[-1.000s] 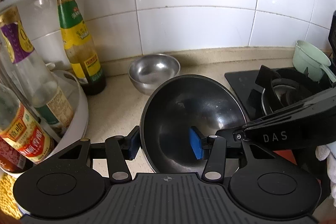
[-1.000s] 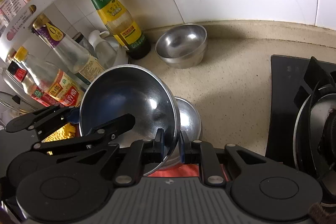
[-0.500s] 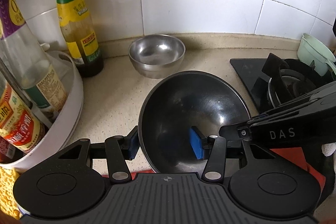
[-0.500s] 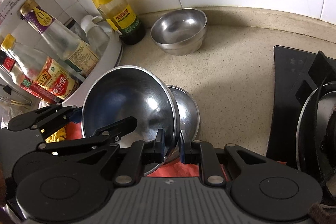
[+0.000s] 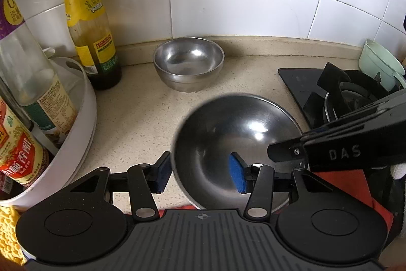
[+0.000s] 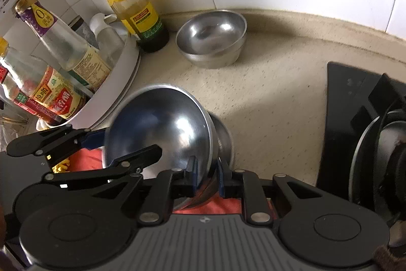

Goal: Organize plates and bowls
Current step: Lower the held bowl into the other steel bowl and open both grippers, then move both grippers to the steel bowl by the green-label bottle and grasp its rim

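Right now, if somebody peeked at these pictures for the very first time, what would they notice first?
Probably the big shiny steel bowl up front: the right gripper pinches its rim, while the left gripper has its blue jaws open on either side of the other rim. Next, the smaller steel bowl sitting alone by the tiled wall. Then the tall green-and-yellow sauce bottle beside it, next to a white rack of bottles.

Shiny silver steel bowl (image 5: 236, 144); speckled beige stone table (image 5: 142, 113); glossy white wall tiles (image 5: 228, 4); probably red cloth (image 6: 215, 205), mostly hidden.
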A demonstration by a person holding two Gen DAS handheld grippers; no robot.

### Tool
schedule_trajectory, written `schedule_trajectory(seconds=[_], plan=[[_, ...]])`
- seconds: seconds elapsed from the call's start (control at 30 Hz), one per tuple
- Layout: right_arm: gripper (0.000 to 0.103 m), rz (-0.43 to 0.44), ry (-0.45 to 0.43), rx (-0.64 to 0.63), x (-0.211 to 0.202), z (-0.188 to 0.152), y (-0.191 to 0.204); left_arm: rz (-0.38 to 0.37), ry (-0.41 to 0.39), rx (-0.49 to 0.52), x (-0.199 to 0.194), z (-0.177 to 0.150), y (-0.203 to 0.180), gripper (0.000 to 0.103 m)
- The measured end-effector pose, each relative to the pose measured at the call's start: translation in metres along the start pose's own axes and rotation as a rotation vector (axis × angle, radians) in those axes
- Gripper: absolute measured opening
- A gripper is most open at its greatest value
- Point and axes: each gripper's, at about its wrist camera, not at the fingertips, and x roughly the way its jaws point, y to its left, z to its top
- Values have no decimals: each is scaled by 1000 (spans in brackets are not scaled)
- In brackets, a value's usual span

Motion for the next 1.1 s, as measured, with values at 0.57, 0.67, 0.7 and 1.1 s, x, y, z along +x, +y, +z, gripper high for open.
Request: schedule_trajectory(seconds=[0.57, 0.67, 0.7, 1.1], plan=[[27, -18, -57, -30, 6, -16, -4, 27, -29, 8, -5, 7, 2, 63], [27, -2, -51, -1, 8, -16, -9, 35, -41, 10, -6, 12, 4, 69], [26, 1, -44, 9, 8, -16, -11, 39, -46, 13, -7, 14, 5, 70], [33, -38, -153, -15, -31, 24, -21, 89, -83, 5, 10, 64, 18, 97]])
